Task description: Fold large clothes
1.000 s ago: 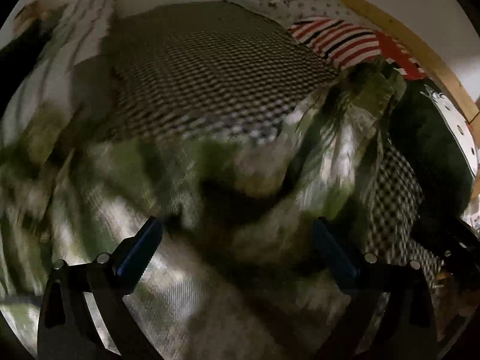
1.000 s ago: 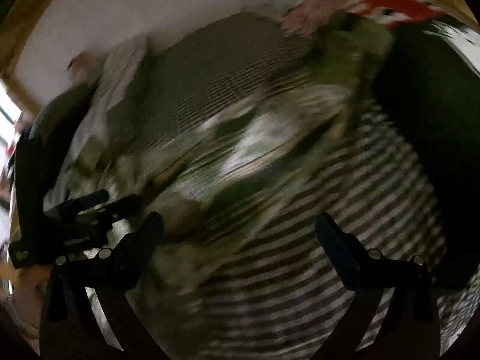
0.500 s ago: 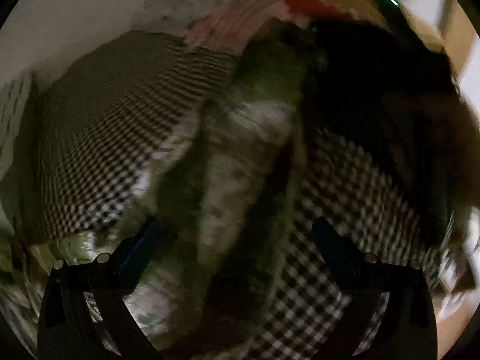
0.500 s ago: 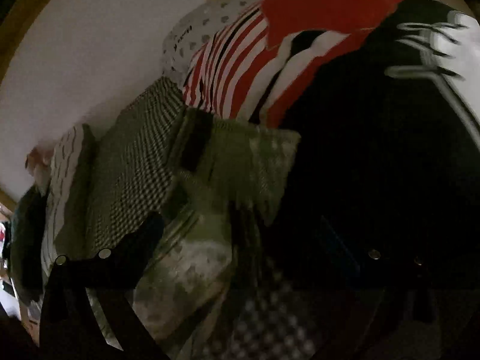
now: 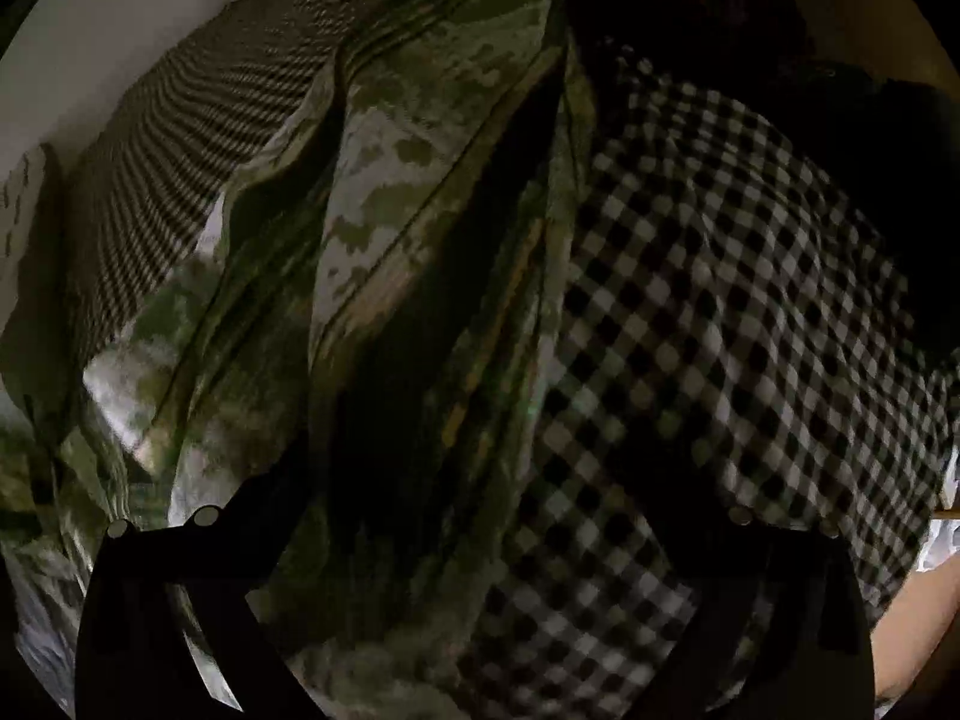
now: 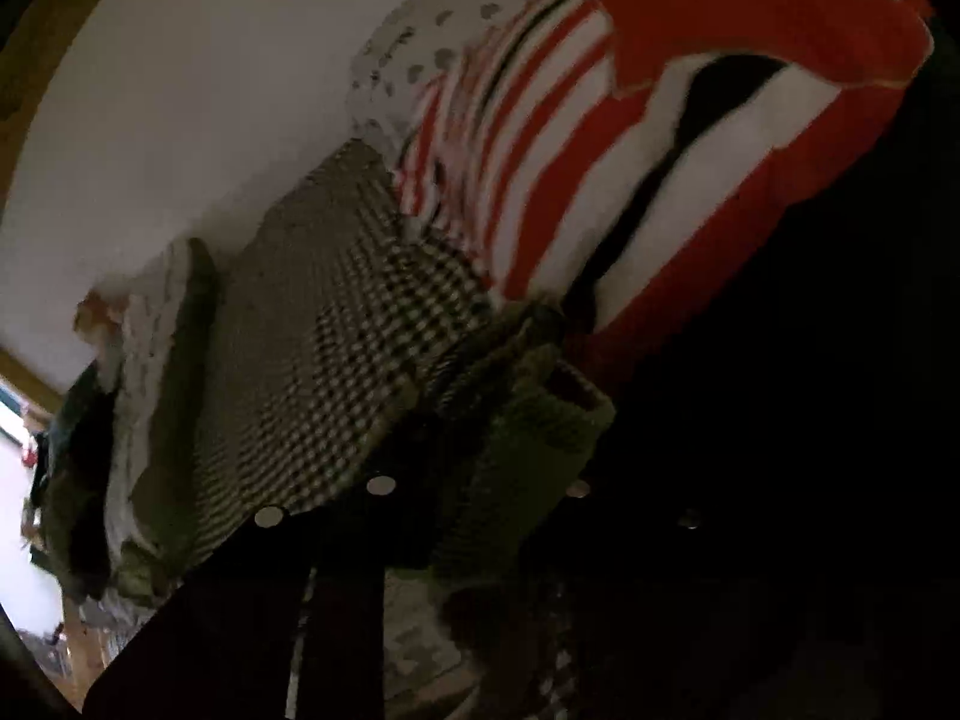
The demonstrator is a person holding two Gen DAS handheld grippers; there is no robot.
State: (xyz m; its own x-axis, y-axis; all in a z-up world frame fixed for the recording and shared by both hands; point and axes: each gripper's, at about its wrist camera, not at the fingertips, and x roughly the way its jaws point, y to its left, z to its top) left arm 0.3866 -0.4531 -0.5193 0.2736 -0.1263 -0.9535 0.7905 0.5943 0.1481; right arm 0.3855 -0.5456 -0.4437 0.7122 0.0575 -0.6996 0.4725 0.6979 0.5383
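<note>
Left wrist view: white wall (image 5: 120, 18) at far left, then checkered bedcover (image 5: 180, 138), then green camouflage garment (image 5: 390, 180) hanging in folds mid-frame, checks again at right. Left tool (image 5: 480, 540) spread wide, fabric draped between fingers, none pinched. Right wrist view: bedcover (image 6: 336, 360), garment corner (image 6: 528, 420), red-striped cloth (image 6: 570, 180). Right tool (image 6: 480, 498) dark; probably clamped on garment. Blur gone versus earlier; garment closer.

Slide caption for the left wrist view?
Left gripper open over a rumpled green camouflage garment lying on black-and-white checked bedding.
</note>
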